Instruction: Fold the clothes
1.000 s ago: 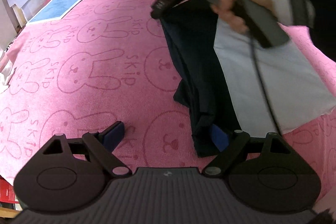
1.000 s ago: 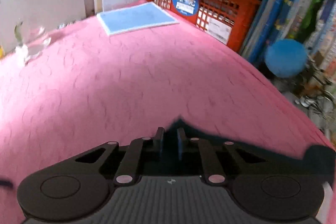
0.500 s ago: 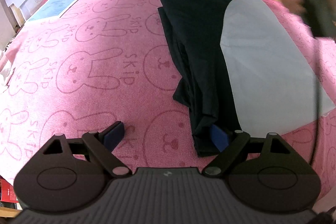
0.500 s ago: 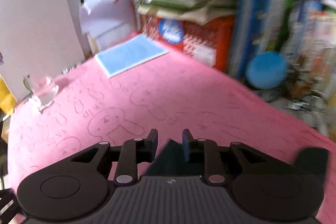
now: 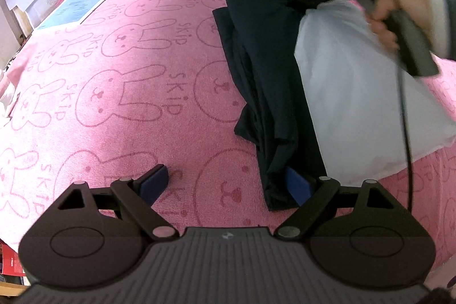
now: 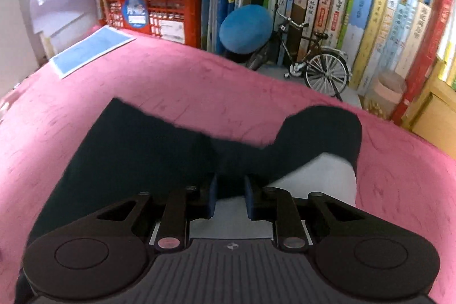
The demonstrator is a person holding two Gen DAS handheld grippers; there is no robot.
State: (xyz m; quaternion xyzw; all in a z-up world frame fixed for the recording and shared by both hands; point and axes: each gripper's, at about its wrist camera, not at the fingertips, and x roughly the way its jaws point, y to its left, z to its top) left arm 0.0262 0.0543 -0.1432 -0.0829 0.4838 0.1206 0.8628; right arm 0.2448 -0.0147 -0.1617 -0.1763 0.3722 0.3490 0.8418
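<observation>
The dark garment (image 5: pixel 265 67) is being folded: the left tongs (image 5: pixel 228 185) are held wide open, while the right tongs (image 6: pixel 229 195), just narrowed, straddle its far edge ungripped; a firm pinch is needed next.

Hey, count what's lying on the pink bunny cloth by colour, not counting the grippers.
Black: 1, the garment
Pale grey: 1, the sheet
Blue: 1, the paper
Total: 3
</observation>
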